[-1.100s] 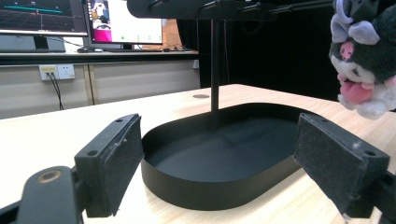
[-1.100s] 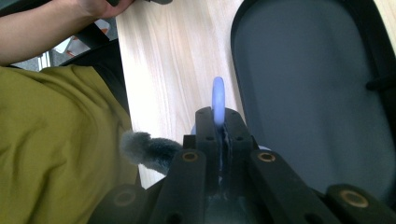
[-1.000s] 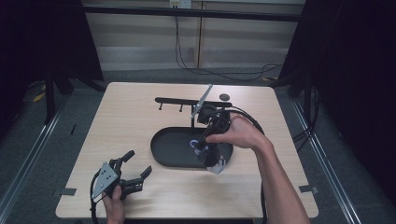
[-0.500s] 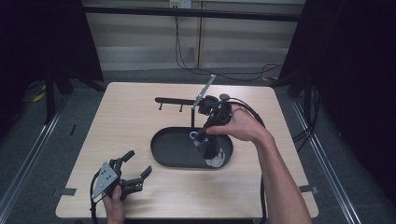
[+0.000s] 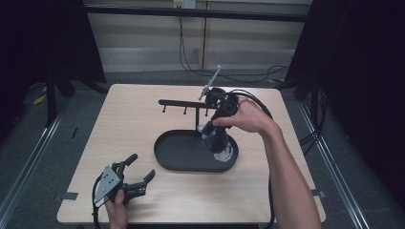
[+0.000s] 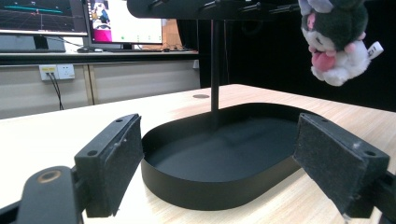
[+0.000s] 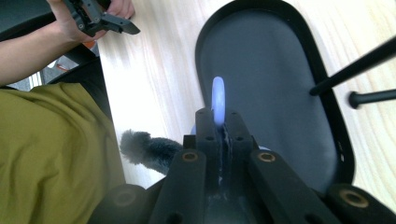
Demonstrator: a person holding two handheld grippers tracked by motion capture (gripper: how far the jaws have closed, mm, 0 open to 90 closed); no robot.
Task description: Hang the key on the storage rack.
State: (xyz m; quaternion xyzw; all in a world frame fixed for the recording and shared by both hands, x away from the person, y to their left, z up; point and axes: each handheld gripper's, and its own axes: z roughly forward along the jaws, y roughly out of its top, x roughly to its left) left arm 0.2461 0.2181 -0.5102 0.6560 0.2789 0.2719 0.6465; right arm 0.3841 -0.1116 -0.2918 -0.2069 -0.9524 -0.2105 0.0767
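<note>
Here, at the near left of the light wooden table [image 5: 143, 124], the left gripper [image 5: 138, 177] is resting low in the person's left hand [image 5: 116, 213], its jaws standing wide apart with nothing between them. In the left gripper view its two padded black jaws are framing the oval black tray [image 6: 187, 186] just ahead, well clear of its wall, with monitors [image 6: 79, 21] glowing on a desk behind. Moving rightward in the high view, the tray [image 5: 165, 160] is lying in the middle of the table, and a thin black post is rising from its far side to carry a horizontal black hanger bar [image 5: 179, 102] with short pegs pointing down. To the right of that, the right gripper [image 5: 210, 136] is pointing down over the tray's right end, gripped from above by the person's right hand [image 5: 250, 117], with its cable looping off behind. Its jaws are pressing together on a pale blue ring [image 7: 218, 100], which is sticking out beyond the fingertips in the right gripper view. A small plush toy [image 5: 222, 150] is hanging from that ring; in the left gripper view the plush toy [image 6: 338, 46], dark grey, white and pink, is dangling in the air above the tray's right part, just below the bar and touching neither.
</note>
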